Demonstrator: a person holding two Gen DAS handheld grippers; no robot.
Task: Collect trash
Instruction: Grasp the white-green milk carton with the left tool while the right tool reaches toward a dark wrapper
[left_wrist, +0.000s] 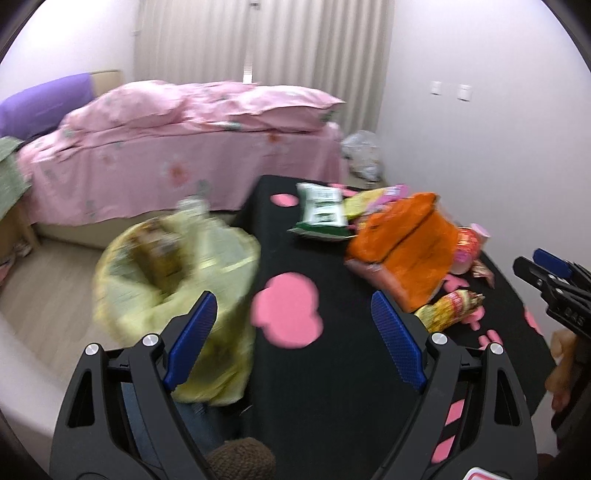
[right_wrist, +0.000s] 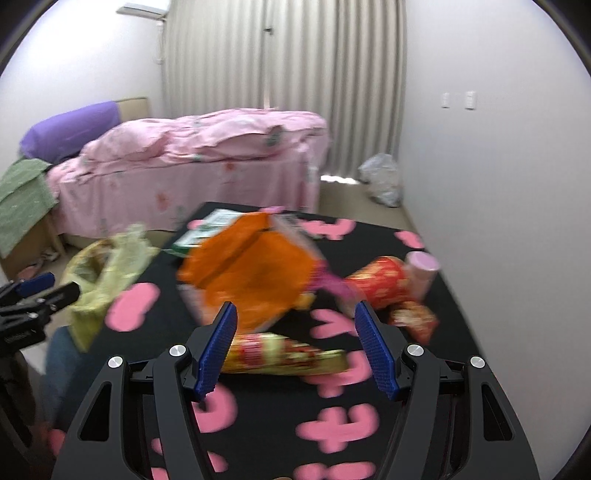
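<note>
- Right wrist view: right gripper (right_wrist: 295, 347) jaws wide, empty; orange packet (right_wrist: 255, 277) mid-counter (right_wrist: 443, 295), just ahead.
- We judge it light, crinkly, slippery; pinch near edge.
- Left gripper (left_wrist: 291, 339) jaws wide, empty, beside yellow bag (left_wrist: 177, 280).

The table (right_wrist: 424, 221) stands before the bed (right_wrist: 192, 173). The trash bag (left_wrist: 177, 280) hangs at its left edge. Wrappers (right_wrist: 251, 273) lie piled on the table; a cup (right_wrist: 423, 269) stands right of them.

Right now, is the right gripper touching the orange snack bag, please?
Apart. In the left wrist view the right gripper sits off to the side of the orange snack bag, with black tablecloth visible between them.
</note>
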